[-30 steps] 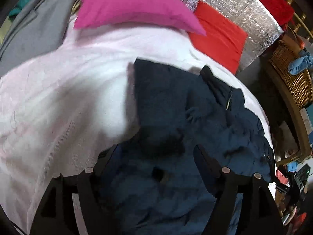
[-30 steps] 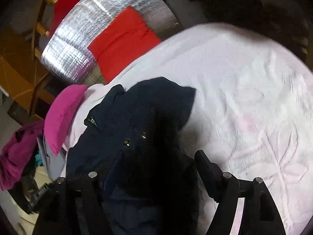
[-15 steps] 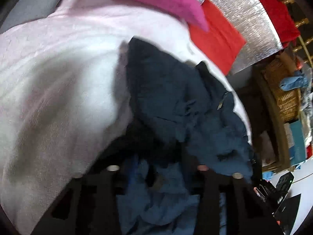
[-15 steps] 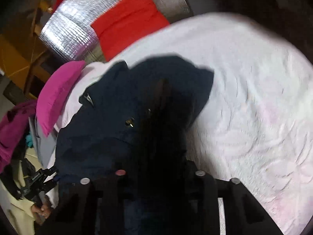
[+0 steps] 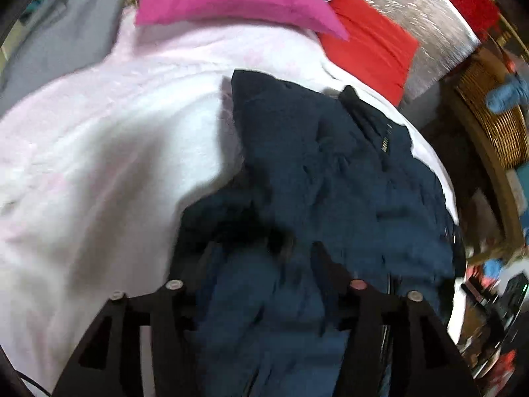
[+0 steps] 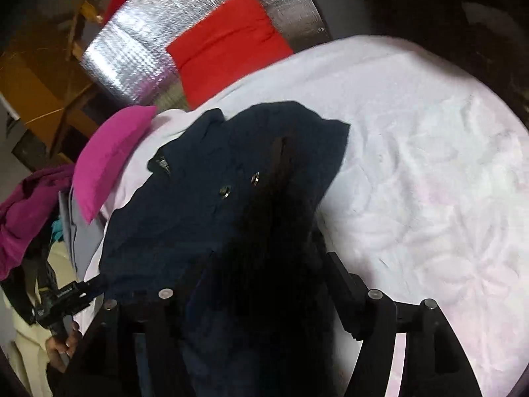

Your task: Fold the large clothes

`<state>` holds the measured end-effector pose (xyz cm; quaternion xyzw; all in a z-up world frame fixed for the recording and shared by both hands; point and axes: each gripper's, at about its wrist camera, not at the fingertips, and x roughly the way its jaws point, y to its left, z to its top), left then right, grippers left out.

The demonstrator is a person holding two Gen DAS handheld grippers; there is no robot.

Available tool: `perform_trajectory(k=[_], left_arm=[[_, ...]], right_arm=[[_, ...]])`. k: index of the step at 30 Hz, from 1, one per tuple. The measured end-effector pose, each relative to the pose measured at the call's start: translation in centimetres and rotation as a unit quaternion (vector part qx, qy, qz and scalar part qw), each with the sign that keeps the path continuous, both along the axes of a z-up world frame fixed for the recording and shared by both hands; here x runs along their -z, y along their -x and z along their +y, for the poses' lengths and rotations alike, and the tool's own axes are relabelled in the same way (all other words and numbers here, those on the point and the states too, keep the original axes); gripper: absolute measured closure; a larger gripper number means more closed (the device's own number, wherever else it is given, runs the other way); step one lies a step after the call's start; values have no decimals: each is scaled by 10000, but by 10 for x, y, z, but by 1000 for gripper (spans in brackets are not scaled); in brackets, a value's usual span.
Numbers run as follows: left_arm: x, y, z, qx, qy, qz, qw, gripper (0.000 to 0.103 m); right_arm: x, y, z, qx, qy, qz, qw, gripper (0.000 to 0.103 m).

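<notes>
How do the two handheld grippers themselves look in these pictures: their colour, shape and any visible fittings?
Both the left gripper and the right gripper are matte black, with two angular fingers on triangular cut-out brackets. Round silver screw heads sit on the joints. A thin dark cable runs beside the left one. No markings are readable.

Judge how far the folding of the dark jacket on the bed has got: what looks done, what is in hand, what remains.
Done: the navy jacket lies bunched on the pale bedspread, one part doubled over. In hand: both the left gripper and right gripper straddle its near edge, jaws just reopened; whether the pads grip cloth is unclear. Left: smoothing and the remaining folds, since it is still rumpled.
</notes>
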<state>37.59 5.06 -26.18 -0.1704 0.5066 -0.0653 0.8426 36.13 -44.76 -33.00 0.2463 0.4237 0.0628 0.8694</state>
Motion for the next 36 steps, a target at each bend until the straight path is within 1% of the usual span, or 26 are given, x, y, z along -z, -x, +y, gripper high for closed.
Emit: perform_trajectory(k=[1, 4, 5, 7, 9, 11, 13, 14, 16, 17, 20, 21, 22, 23, 24, 25, 26, 28, 29, 30, 31, 32, 33, 34, 36], left_arm=[[-4, 13, 3, 46, -72, -57, 9999, 41], [-17, 62, 15, 156, -493, -264, 9983, 37], [-21, 84, 22, 109, -620, -373, 9973, 32], [-21, 113, 33, 3, -751, -423, 9963, 29], [-16, 148, 47, -64, -734, -299, 9968, 29], [-6, 181, 55, -13, -631, -121, 9979, 29], [0, 201, 60, -79, -578, 13, 9983, 29], [5, 212, 65, -144, -460, 138, 9987, 29], [11, 224, 68, -122, -141, 296, 9994, 29], [14, 230, 68, -92, -55, 307, 9995, 29], [20, 231, 65, 52, -46, 394, 9992, 29], [22, 230, 63, 57, -101, 436, 9990, 29], [24, 230, 63, 26, -197, 489, 9986, 31], [27, 229, 64, 1, -192, 519, 9985, 38], [29, 229, 64, 24, -119, 551, 9984, 42], [33, 228, 63, 67, -46, 636, 9979, 50], [37, 228, 60, 72, -119, 715, 9973, 53], [41, 230, 54, 53, -266, 771, 9967, 56], [41, 231, 53, 78, -293, 768, 9966, 55], [41, 233, 51, 105, -349, 755, 9965, 53], [40, 234, 50, 117, -379, 763, 9963, 47], [42, 236, 49, 95, -447, 828, 9955, 38], [45, 236, 48, 58, -489, 890, 9948, 36], [48, 238, 49, 15, -447, 993, 9941, 36], [48, 242, 48, 22, -317, 959, 9949, 36]], right_arm=[[-1, 9, -3, -19, -35, -21, 10000, 34], [2, 43, -16, -56, -279, -10, 9996, 34], [3, 53, -18, -57, -345, 4, 9994, 34], [7, 78, -21, -125, -494, 9, 9987, 34], [12, 104, -23, -142, -598, 40, 9981, 34], [16, 122, -22, -135, -691, 80, 9975, 34], [20, 142, -20, -130, -792, 92, 9967, 34], [23, 146, -17, -111, -798, 113, 9967, 34], [31, 164, -12, -105, -847, 259, 9960, 34], [35, 169, -9, -112, -854, 321, 9958, 34], [46, 186, -3, -46, -682, 458, 9966, 34], [52, 191, -2, 10, -560, 564, 9968, 34], [56, 192, -3, 34, -539, 619, 9966, 34], [60, 193, -4, 64, -554, 659, 9963, 34], [63, 193, -3, 81, -545, 690, 9961, 34], [66, 193, -2, 60, -493, 730, 9961, 34], [68, 192, -1, 31, -454, 771, 9960, 34], [76, 190, 5, -52, -432, 865, 9953, 34], [80, 188, 11, -125, -377, 950, 9947, 35], [82, 188, 16, -197, -293, 973, 9946, 39], [83, 189, 22, -293, -166, 952, 9949, 41], [83, 190, 27, -401, -94, 933, 9948, 50], [84, 191, 34, -546, 6, 918, 9943, 59], [83, 193, 39, -628, 104, 876, 9941, 63], [78, 198, 46, -808, 215, 727, 9938, 75]])
